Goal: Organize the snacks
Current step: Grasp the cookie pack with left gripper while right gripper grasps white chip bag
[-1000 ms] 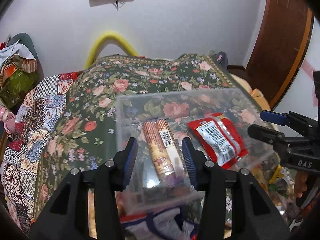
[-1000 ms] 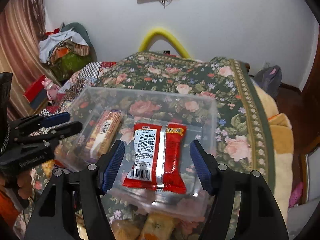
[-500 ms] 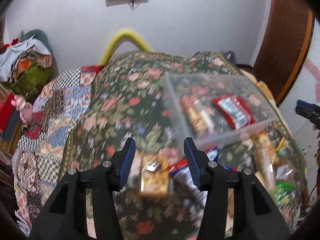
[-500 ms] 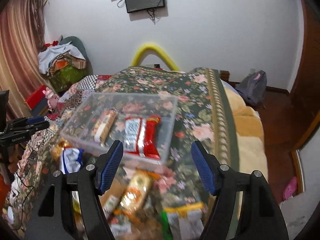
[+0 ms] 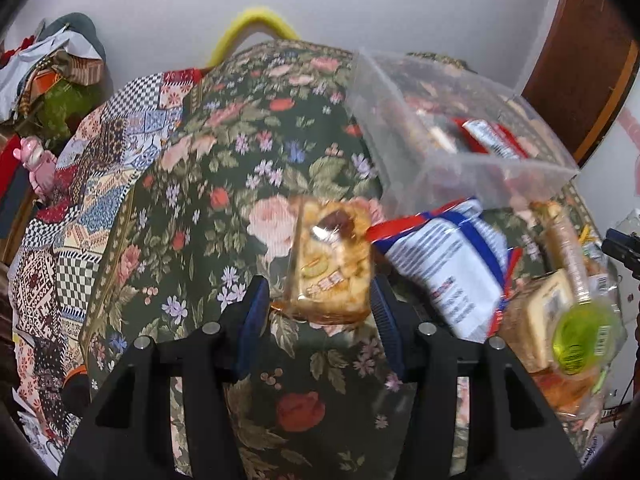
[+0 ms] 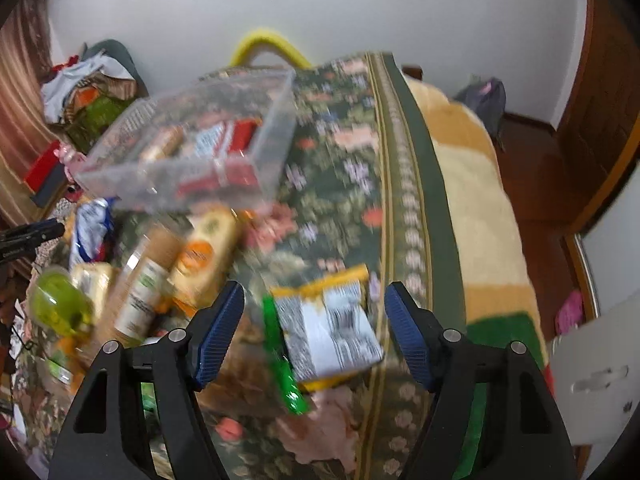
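Note:
A clear plastic box (image 5: 460,128) on the floral bed cover holds a red packet (image 5: 492,140) and a brown biscuit pack; it also shows in the right wrist view (image 6: 192,148). My left gripper (image 5: 320,312) is open, its jaws either side of a clear-wrapped yellow pastry pack (image 5: 332,264). My right gripper (image 6: 314,328) is open over a yellow-edged packet with a white label (image 6: 328,328) and a green stick pack (image 6: 284,364).
A blue and white bag (image 5: 448,264), a tall brown pack (image 6: 148,280), an orange packet (image 6: 204,256) and a green-lidded cup (image 5: 580,336) lie in a loose heap. The bed edge with a yellow blanket (image 6: 472,184) drops away on the right.
Both grippers have pulled back from the clear box and dropped towards the loose snacks. The left now frames the pastry pack, the right the yellow-edged packet.

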`<act>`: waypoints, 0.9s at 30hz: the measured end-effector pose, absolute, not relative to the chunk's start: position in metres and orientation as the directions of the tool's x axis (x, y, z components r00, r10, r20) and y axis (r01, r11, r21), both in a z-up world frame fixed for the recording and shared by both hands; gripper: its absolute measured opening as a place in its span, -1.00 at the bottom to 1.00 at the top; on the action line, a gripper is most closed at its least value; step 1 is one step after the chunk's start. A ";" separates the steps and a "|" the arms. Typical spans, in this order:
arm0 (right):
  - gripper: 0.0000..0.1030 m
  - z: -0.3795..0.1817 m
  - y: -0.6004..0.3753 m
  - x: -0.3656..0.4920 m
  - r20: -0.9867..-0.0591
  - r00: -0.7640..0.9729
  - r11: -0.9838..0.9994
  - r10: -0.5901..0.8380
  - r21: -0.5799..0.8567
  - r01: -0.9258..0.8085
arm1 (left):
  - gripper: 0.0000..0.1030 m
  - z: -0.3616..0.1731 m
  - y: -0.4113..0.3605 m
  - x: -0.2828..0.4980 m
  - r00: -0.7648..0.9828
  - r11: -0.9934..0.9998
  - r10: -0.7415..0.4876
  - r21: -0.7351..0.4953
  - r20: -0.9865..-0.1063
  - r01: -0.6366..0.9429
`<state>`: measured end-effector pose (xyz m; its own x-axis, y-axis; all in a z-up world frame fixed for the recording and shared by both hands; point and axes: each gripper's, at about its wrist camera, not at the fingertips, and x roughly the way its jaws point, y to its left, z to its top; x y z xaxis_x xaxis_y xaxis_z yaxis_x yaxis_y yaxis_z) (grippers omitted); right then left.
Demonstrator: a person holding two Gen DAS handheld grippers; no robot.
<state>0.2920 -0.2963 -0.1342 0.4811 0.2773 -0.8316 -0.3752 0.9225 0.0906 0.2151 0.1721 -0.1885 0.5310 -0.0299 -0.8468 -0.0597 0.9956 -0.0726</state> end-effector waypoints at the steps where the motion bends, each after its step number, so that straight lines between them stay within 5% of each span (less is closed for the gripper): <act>1: 0.38 -0.139 -0.299 0.292 -0.837 0.475 0.926 0.272 0.093 -0.366 | 0.04 -0.191 0.173 0.216 0.530 0.995 -0.031 -0.075 -0.847 -0.062; 16: 0.32 -0.161 -0.315 0.298 -0.843 0.467 0.934 0.267 0.108 -0.340 | 0.11 -0.219 0.163 0.249 0.527 0.997 0.009 -0.033 -0.850 -0.069; 18: 0.25 -0.163 -0.311 0.297 -0.844 0.461 0.928 0.275 0.107 -0.357 | -0.12 -0.219 0.160 0.250 0.536 0.998 0.014 -0.022 -0.844 -0.060; 27: -0.24 -0.163 -0.302 0.292 -0.844 0.444 0.910 0.301 0.116 -0.397 | -0.14 -0.208 0.160 0.232 0.570 0.997 0.037 -0.008 -0.821 -0.077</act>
